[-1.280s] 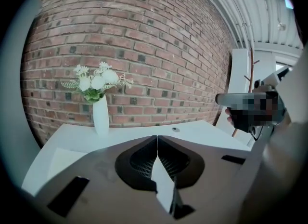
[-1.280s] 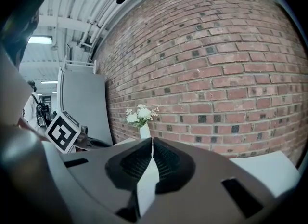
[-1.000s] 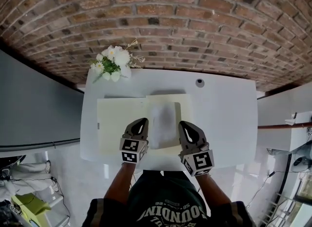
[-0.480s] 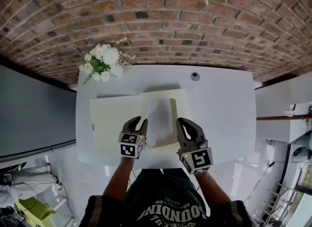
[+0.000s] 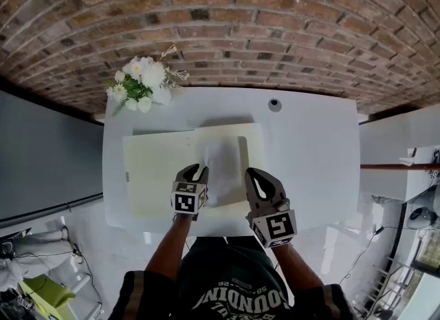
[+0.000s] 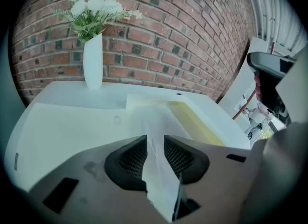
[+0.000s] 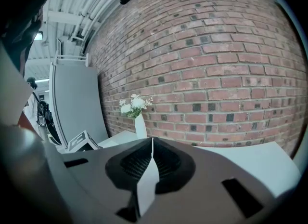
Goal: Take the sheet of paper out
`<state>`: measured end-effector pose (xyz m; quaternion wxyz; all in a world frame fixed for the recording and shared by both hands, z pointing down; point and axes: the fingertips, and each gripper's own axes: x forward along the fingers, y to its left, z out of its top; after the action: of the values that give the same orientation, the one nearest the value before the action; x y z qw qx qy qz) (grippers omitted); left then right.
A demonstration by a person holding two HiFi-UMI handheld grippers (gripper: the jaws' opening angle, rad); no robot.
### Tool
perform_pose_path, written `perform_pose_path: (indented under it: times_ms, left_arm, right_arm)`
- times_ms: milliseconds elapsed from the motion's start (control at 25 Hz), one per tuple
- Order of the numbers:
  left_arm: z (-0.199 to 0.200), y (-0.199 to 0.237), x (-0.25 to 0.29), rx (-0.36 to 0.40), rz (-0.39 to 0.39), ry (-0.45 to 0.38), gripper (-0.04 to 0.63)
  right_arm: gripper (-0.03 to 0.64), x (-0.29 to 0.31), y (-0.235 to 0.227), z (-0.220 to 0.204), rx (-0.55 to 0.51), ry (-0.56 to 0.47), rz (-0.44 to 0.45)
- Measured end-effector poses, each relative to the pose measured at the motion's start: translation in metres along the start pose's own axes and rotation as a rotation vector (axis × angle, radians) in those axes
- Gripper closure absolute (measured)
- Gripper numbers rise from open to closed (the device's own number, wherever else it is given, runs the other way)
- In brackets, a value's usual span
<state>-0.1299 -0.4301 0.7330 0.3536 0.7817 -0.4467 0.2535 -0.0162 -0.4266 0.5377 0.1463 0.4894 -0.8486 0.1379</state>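
A pale yellow folder (image 5: 158,171) lies open on the white table (image 5: 309,153). A white sheet of paper (image 5: 223,164) rests on its right leaf. My left gripper (image 5: 194,174) is shut on the sheet's near left corner. In the left gripper view the sheet (image 6: 156,136) runs out from between the closed jaws toward the folder (image 6: 192,119). My right gripper (image 5: 256,182) sits at the folder's near right part. In the right gripper view a thin pale edge (image 7: 148,179), seemingly the folder's, is pinched between its closed jaws.
A white vase of white flowers (image 5: 141,81) stands at the table's far left corner, close to the brick wall (image 5: 227,29). A small round hole (image 5: 275,104) marks the table's far middle. Grey panels and floor clutter lie left of the table.
The sheet has shifted a little to the left on the folder along with my left gripper. My right gripper has stayed at the folder's near right part.
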Motion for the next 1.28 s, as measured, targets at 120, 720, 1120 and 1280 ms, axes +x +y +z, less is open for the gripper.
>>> perform_pose_path:
  times_ms: [120,720,1120,1280]
  left_arm:
    - [-0.006,0.001,0.009,-0.009,0.002,0.025,0.502]
    - [-0.031,0.004,0.045,0.010,-0.003,0.151,0.502]
    - [-0.039,0.006,0.053,0.070,0.042,0.178,0.514]
    - [-0.038,0.010,0.050,0.058,0.057,0.168,0.546]
  right_arm:
    - [0.546,0.001,-0.001,-0.002,0.001,0.005,-0.001]
    - [0.546,0.000,-0.010,-0.012,0.007,0.032,-0.022]
    - [0.546,-0.003,-0.017,-0.017,0.018,0.045,-0.041]
    - [0.546,-0.004,-0.017,-0.016,0.019,0.043,-0.041]
